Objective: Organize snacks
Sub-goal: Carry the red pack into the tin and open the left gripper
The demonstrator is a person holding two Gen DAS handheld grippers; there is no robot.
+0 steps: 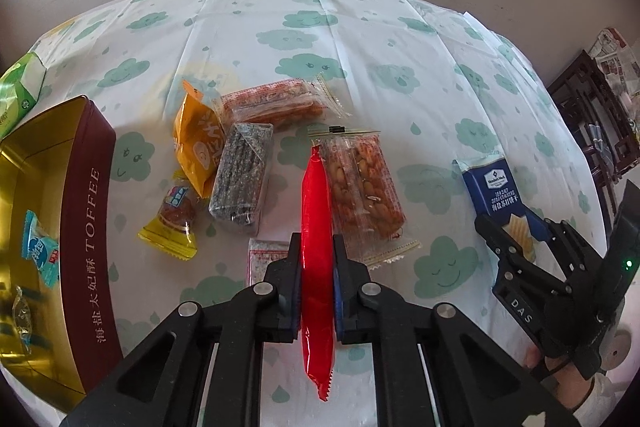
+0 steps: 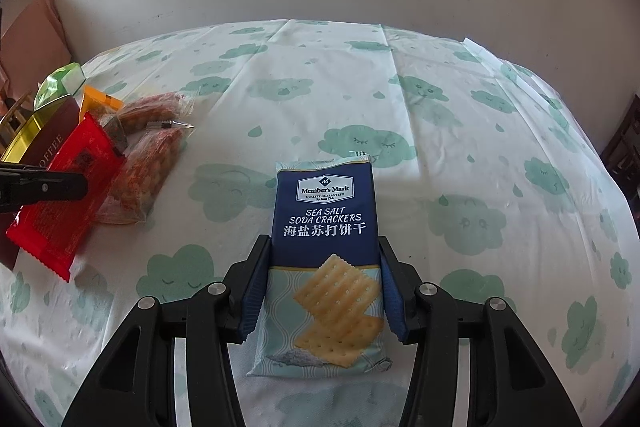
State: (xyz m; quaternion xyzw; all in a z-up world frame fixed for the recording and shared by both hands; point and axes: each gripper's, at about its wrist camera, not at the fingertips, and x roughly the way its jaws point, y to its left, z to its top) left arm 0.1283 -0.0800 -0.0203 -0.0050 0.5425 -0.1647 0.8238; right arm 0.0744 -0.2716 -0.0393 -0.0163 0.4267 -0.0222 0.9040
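Note:
My left gripper [image 1: 316, 247] is shut on a red snack packet [image 1: 316, 227], held edge-on above the table; the packet also shows in the right wrist view [image 2: 64, 195]. My right gripper [image 2: 324, 247] is shut on a blue pack of sea salt soda crackers [image 2: 326, 227], which also shows in the left wrist view [image 1: 492, 187]. A gold and maroon toffee tin [image 1: 86, 211] stands open at the left with small sweets inside. Loose snacks lie in the middle: a peanut bag [image 1: 360, 183], a dark sesame bar [image 1: 240, 175], an orange packet [image 1: 198, 143], a clear orange-snack pack [image 1: 276, 101] and a yellow sweet [image 1: 174, 223].
A green box [image 1: 20, 87] sits at the far left behind the tin. A small white packet [image 1: 266, 259] lies under my left gripper. The cloud-print tablecloth [image 2: 440, 107] covers the table. Dark wooden furniture [image 1: 592, 115] stands beyond the right edge.

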